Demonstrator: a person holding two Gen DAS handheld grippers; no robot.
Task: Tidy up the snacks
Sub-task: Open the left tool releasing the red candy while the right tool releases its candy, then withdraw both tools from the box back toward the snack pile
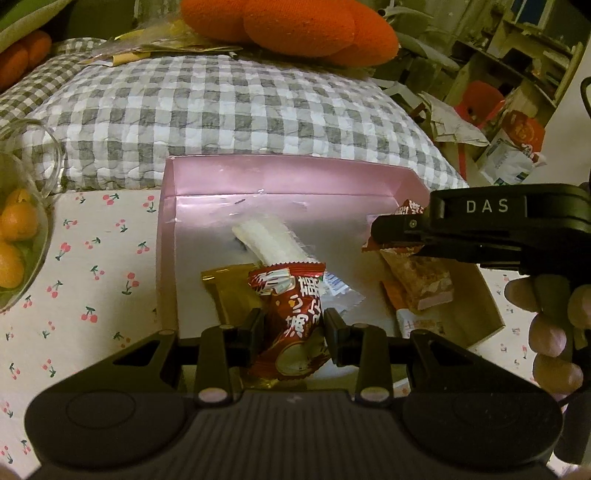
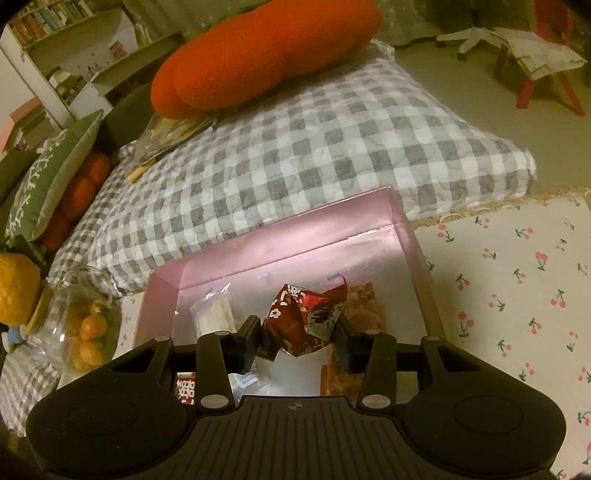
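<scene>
A pink box (image 1: 280, 181) (image 2: 280, 236) lies on the cherry-print cloth (image 1: 96, 258) and holds several wrapped snacks. My left gripper (image 1: 293, 328) is shut on a red snack packet (image 1: 291, 314) just above the box's near part. Behind that packet lie a white wrapped bar (image 1: 266, 240) and a gold packet (image 1: 232, 291). My right gripper (image 2: 299, 338) is shut on another red patterned packet (image 2: 306, 314) over the box. In the left wrist view that right gripper (image 1: 384, 232) reaches in from the right over the box's right side, a hand (image 1: 550, 325) holding it.
A grey checked cushion (image 1: 221, 118) (image 2: 314, 147) lies right behind the box, with an orange plush pillow (image 1: 291, 26) (image 2: 266, 51) on top. A glass bowl of oranges (image 1: 18, 229) (image 2: 85, 325) stands left of the box. Pinkish wrapped snacks (image 1: 424, 284) lie at the box's right.
</scene>
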